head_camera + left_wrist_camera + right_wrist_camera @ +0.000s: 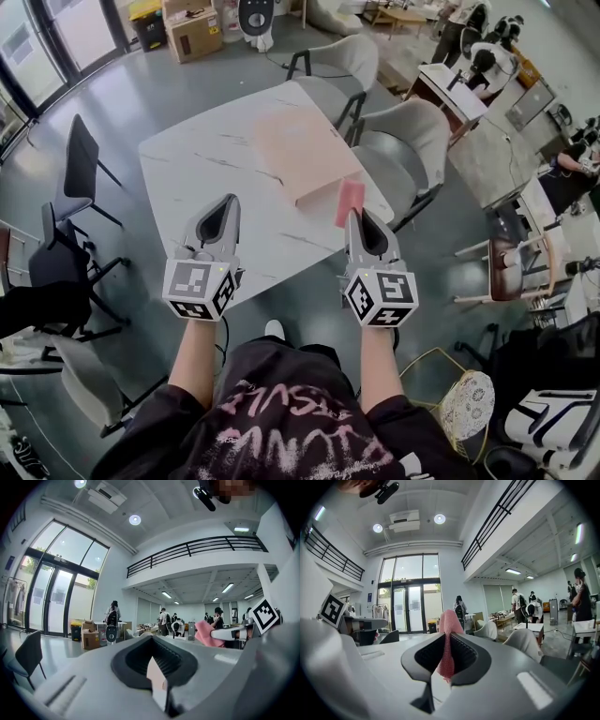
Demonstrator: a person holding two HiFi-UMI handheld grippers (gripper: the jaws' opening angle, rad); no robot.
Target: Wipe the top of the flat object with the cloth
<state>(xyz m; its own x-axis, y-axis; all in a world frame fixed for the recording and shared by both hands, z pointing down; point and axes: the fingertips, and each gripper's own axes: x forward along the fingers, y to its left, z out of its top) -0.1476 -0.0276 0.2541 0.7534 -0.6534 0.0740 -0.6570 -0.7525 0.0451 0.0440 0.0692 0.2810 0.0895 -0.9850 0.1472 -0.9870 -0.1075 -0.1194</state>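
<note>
A pale pink flat board [302, 153] lies on the far right part of the white marble table [202, 169]. My right gripper [352, 214] [446, 634] hovers over the table's near right edge, just short of the board, shut on a pink cloth [350, 200] [449, 641] that sticks up between its tips. My left gripper [231, 200] [152, 639] hangs over the near left part of the table with its jaws together and nothing seen in them. The left gripper view also catches the pink cloth [206, 633] off to its right.
Two grey chairs [403, 141] [337, 61] stand against the table's far right side, and a black chair [80, 159] stands to its left. A cardboard box [192, 33] sits on the floor beyond. Desks and several people fill the right background.
</note>
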